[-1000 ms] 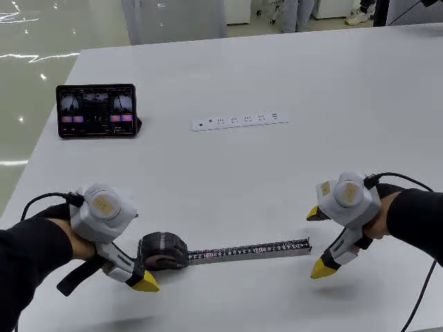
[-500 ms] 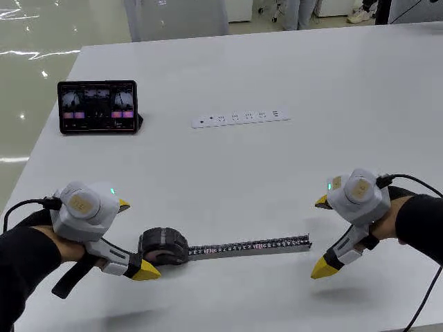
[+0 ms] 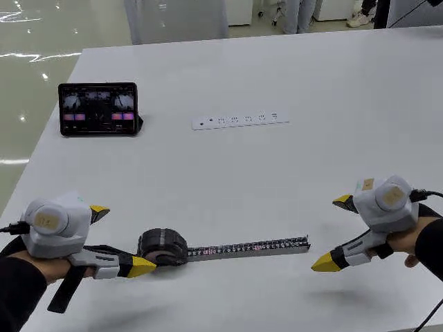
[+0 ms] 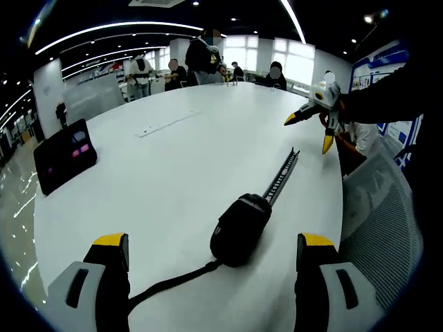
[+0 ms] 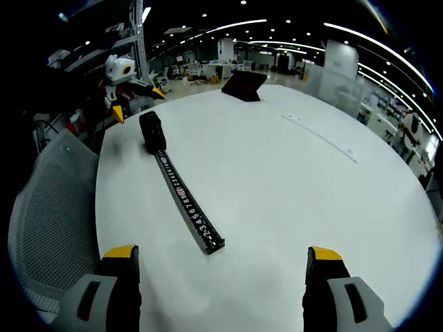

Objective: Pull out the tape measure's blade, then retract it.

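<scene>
On the table, blade lies extended.

The person wore long black sleeves, a left black fabric sleeve and a right black fabric sleeve, both reaching to the wrists. The left gripper and the right gripper were alike: a rounded grey-white plastic shell with a pale yellow square label on top, black sections along the jaws, and pointed bright yellow tips. In the gripper views each jaw bore a grey-white plate with a dark oblong slot below its yellow cap. A thin black cable and a flat black strap came off the left one, and a second black cable off the right.
</scene>
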Action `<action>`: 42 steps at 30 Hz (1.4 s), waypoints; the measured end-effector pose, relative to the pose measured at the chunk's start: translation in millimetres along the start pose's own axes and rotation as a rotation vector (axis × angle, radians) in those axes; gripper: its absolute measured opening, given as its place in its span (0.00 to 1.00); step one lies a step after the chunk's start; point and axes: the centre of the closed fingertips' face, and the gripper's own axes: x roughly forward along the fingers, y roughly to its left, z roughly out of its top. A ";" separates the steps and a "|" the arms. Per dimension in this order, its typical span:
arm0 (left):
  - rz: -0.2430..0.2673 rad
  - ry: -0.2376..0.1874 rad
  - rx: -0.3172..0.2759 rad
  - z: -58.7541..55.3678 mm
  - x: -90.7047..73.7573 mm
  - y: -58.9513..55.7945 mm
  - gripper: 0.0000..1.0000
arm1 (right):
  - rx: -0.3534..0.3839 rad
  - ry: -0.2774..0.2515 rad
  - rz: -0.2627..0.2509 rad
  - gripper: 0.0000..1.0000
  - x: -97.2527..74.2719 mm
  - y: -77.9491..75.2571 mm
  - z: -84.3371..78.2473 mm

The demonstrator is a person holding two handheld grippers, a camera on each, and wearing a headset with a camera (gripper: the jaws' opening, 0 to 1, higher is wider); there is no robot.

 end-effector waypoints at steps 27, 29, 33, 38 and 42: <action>0.113 -0.028 -0.058 -49.4 -38.1 -10.4 0.99 | 0.090 -0.082 -0.132 0.99 -37.9 27.9 -39.7; 0.116 -0.023 -0.065 -52.9 -39.9 -11.1 0.99 | 0.091 -0.080 -0.135 0.99 -41.0 29.6 -42.1; 0.124 -0.022 -0.067 -56.3 -43.3 -12.6 0.99 | 0.096 -0.081 -0.141 0.99 -46.0 30.3 -43.9; 0.126 -0.024 -0.066 -60.8 -46.2 -14.1 0.99 | 0.099 -0.082 -0.143 0.99 -48.2 30.0 -47.2; 0.128 -0.023 -0.061 -61.7 -47.3 -14.9 0.99 | 0.098 -0.075 -0.136 0.99 -48.9 33.1 -50.1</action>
